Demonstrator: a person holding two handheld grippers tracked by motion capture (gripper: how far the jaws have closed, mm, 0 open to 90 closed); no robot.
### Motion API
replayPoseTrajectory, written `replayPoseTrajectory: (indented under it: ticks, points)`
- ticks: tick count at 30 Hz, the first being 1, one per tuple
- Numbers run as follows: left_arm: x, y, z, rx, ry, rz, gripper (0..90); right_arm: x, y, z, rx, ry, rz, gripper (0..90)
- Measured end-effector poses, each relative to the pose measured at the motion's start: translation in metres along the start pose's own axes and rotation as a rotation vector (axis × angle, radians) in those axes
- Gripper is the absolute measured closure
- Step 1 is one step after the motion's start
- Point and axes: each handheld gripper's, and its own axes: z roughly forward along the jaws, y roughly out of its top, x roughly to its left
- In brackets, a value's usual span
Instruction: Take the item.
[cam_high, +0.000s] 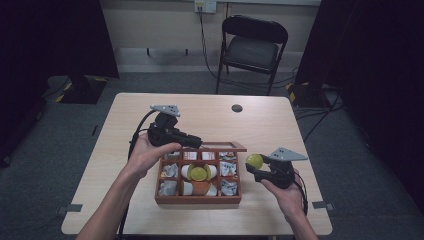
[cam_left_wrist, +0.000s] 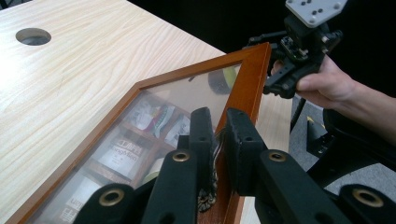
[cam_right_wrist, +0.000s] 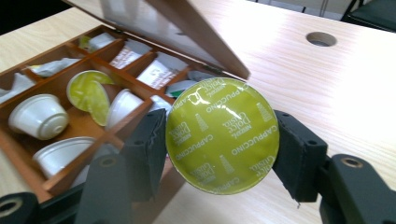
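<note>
A wooden compartment box (cam_high: 197, 199) sits near the table's front edge and holds white capsules, a green-topped capsule (cam_high: 198, 173) and sachets. Its glass lid (cam_high: 225, 146) stands raised. My left gripper (cam_high: 196, 141) is shut on the lid's wooden frame (cam_left_wrist: 252, 70), one jaw on each side of the rail. Just right of the box, my right gripper (cam_high: 256, 166) is shut on a green foil-topped cappuccino capsule (cam_high: 254, 161), lifted off the table. In the right gripper view the capsule (cam_right_wrist: 223, 135) faces the camera between both pads (cam_right_wrist: 149, 144), with the open box (cam_right_wrist: 70, 121) behind it.
A round cable hole (cam_high: 237, 108) lies in the table's far middle. A black folding chair (cam_high: 252, 45) stands beyond the far edge. Bare tabletop (cam_high: 150, 210) spreads to the left of and behind the box. The table's right edge is close to my right hand (cam_high: 290, 197).
</note>
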Motion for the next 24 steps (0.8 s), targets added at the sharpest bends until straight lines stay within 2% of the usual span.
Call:
replayPoseTrajectory:
  ticks: [9,16,24]
  points:
    - [0.001,0.000,0.000,0.005,-0.007,-0.002,81.6,-0.022,-0.006,0.003,0.019,-0.050,0.028,40.5]
    - [0.000,0.000,0.000,0.005,-0.006,-0.001,81.6,-0.037,-0.017,0.016,0.082,-0.077,0.042,40.5]
    - [0.000,0.000,0.000,0.005,-0.006,-0.002,81.6,-0.043,-0.028,0.032,0.154,-0.072,0.061,40.5]
